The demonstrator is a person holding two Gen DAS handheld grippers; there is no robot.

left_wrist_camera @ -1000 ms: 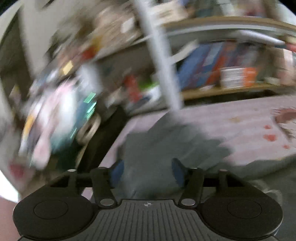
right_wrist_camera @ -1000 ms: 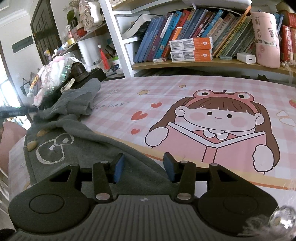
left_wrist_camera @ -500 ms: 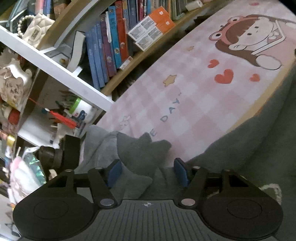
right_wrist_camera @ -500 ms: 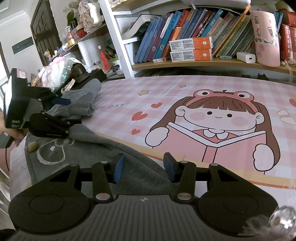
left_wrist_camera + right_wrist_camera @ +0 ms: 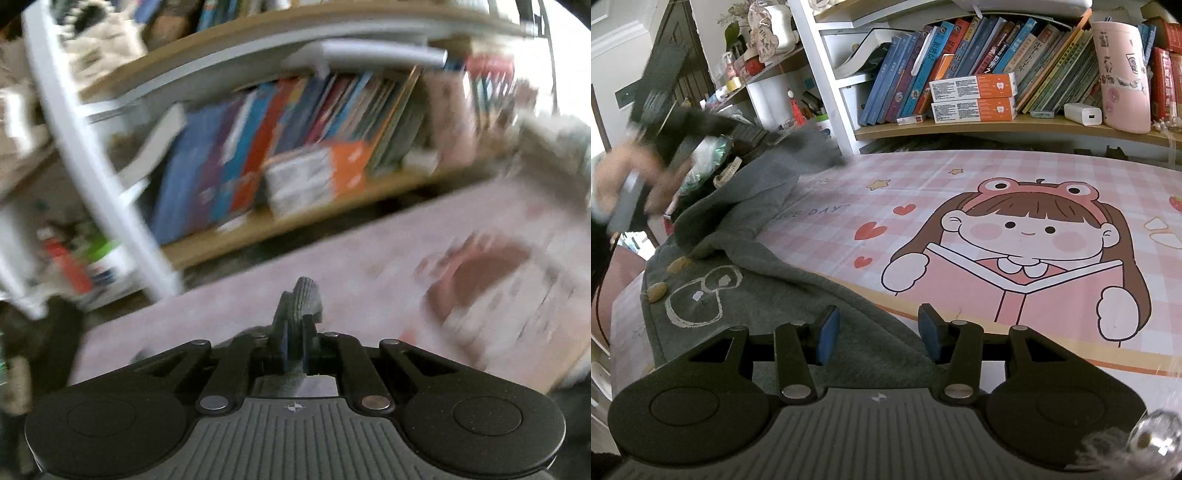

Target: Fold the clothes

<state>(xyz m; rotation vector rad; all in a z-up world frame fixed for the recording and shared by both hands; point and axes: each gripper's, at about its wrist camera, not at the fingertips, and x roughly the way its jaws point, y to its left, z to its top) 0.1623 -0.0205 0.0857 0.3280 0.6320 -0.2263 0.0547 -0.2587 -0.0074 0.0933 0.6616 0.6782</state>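
Observation:
A grey garment point(image 5: 746, 258) with a white glasses drawing and brown buttons lies on the left of the pink cartoon table mat point(image 5: 960, 206). My left gripper point(image 5: 294, 345) is shut on a ribbed grey edge of the garment point(image 5: 304, 295); that view is blurred. In the right wrist view the left gripper point(image 5: 657, 110) is blurred and holds part of the garment raised at the far left. My right gripper point(image 5: 879, 332) is open and empty, its pads point(image 5: 827, 332) low over the garment's near edge.
A bookshelf point(image 5: 979, 125) with books, two orange-and-white boxes point(image 5: 971, 98) and a pink cup point(image 5: 1123, 70) stands behind the table. White shelves with ornaments and clutter point(image 5: 761, 48) stand at the back left.
My left gripper has shut on the garment's edge and lifted it up and toward the shelf. My right gripper has not moved.

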